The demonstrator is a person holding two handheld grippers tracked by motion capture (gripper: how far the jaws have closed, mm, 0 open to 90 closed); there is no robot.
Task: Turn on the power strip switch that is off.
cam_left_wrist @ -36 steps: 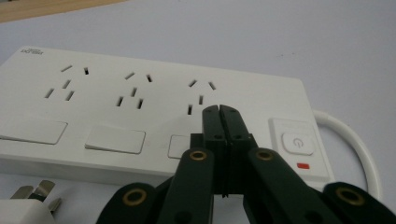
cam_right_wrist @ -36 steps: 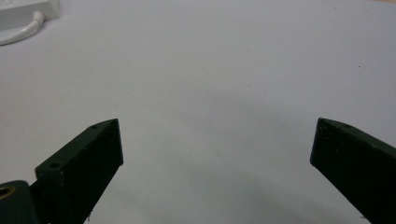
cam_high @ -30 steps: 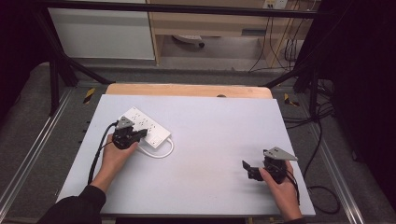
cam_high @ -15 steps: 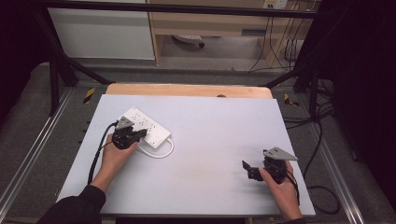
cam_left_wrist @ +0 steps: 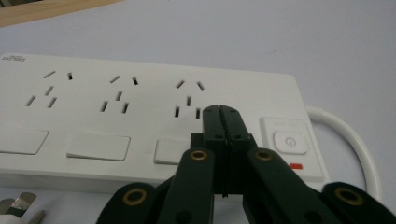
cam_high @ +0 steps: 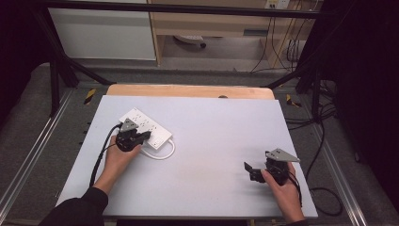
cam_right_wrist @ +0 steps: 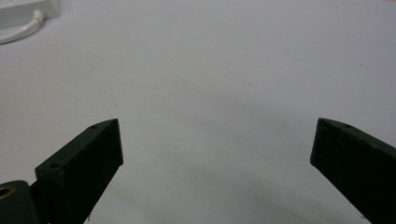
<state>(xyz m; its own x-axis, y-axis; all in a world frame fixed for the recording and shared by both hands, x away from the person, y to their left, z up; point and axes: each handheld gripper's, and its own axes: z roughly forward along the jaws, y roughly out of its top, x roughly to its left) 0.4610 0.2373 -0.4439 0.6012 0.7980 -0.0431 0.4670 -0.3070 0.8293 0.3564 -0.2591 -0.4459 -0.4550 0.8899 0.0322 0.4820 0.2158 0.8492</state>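
Power strip (cam_left_wrist: 149,116) under the left tool (cam_left_wrist: 220,108) (tips together); right tool (cam_right_wrist: 215,140) spread, well apart.

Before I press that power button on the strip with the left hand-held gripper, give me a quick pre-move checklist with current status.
1. Left hand-held gripper jaws closed to a single tip for pressing: ok.
2. Tip lined up with the power button: not ok; it sits beside the button, over the strip body near the third socket.
3. Power strip lying flat on the table, sockets up: ok.
4. Sockets free of plugs: ok; a loose plug lies in front of the strip.
5. Right hand-held gripper clear of the strip, jaws open over bare table: ok.
6. Strip powered or off: cannot tell.
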